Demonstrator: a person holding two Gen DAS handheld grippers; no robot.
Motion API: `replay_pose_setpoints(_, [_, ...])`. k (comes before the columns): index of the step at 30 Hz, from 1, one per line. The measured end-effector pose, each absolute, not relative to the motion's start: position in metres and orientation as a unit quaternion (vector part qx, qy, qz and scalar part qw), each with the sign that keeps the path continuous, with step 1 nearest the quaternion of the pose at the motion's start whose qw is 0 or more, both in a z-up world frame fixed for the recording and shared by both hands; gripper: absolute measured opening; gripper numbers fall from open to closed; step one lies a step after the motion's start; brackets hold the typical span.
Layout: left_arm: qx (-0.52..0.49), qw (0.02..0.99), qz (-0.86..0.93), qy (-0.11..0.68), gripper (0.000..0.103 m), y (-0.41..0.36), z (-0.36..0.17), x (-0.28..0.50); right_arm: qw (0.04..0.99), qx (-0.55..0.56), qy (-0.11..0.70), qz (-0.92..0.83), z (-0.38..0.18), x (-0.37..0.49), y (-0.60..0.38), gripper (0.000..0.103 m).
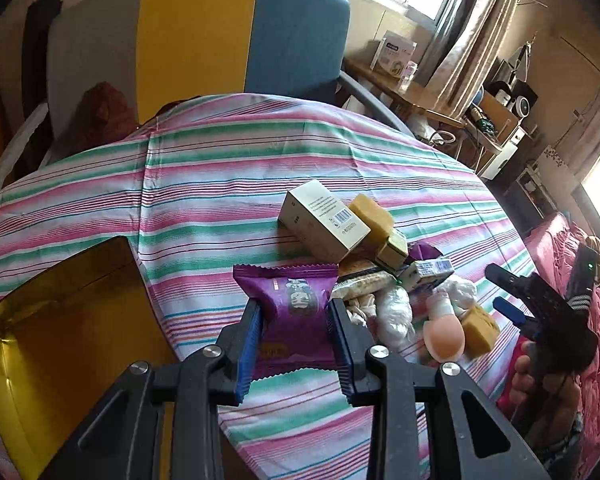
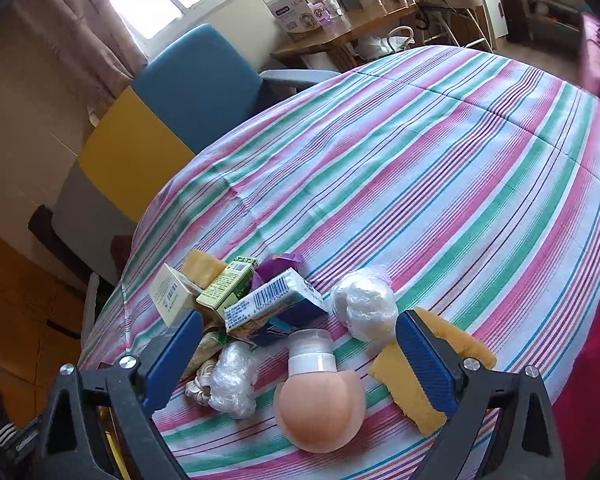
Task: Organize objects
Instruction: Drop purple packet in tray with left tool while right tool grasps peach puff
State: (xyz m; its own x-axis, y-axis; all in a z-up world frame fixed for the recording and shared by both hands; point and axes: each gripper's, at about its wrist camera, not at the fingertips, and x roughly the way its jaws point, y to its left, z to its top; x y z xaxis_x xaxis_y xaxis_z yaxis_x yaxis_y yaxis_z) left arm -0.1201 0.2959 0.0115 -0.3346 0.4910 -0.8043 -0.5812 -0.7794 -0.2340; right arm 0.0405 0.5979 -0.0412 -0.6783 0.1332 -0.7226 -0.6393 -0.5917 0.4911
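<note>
My left gripper (image 1: 294, 322) is shut on a purple snack packet (image 1: 294, 304) and holds it above the striped tablecloth (image 1: 204, 184), right of a gold tray (image 1: 60, 320). A pile lies to the right: a white box (image 1: 322, 220), yellow sponges (image 1: 374, 212), small cartons, plastic-wrapped balls (image 1: 394, 312) and a pink round bottle (image 1: 444, 334). My right gripper (image 2: 296, 334) is open above the pink bottle (image 2: 320, 404), its fingers either side of the bottle's white cap. It also shows in the left wrist view (image 1: 500, 288). A sponge (image 2: 410, 386) lies under its right finger.
In the right wrist view the pile holds a white box (image 2: 172, 294), a green carton (image 2: 228, 284), a barcoded carton (image 2: 272, 300) and wrapped balls (image 2: 364, 306). A blue, yellow and grey chair (image 1: 204, 40) stands behind the table. A pink bedspread (image 1: 580, 340) is at the right.
</note>
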Motion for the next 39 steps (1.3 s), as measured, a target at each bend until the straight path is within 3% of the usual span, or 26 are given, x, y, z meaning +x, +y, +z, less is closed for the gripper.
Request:
replay_pose_setpoints(6, [-0.462,0.327,0.824,0.025,0.033,0.247,0.025,-0.103,0.227,-0.365,0.351,0.832,-0.046,0.03,0.585,0.065])
replay_pose_setpoints(16, [-0.464,0.279,0.841,-0.004,0.033,0.155,0.018,-0.099,0.214,-0.468,0.247,0.821,-0.068,-0.003,0.554,0.058])
replay_pose_setpoints(18, [-0.471,0.263,0.842,-0.013,0.033,0.132,0.01,-0.106,0.224,-0.496,0.22,0.809,-0.078,-0.008,0.551,0.048])
replay_pose_setpoints(26, [-0.496,0.182,0.849,-0.013,0.033,0.055,-0.027,-0.153,0.235,-0.521,0.17,0.803,-0.085,-0.01,0.546,0.045])
replay_pose_setpoints(39, [-0.525,0.143,0.839,0.015,0.033,0.043,-0.073,-0.215,0.234,-0.527,0.154,0.802,-0.085,-0.016,0.54,0.046])
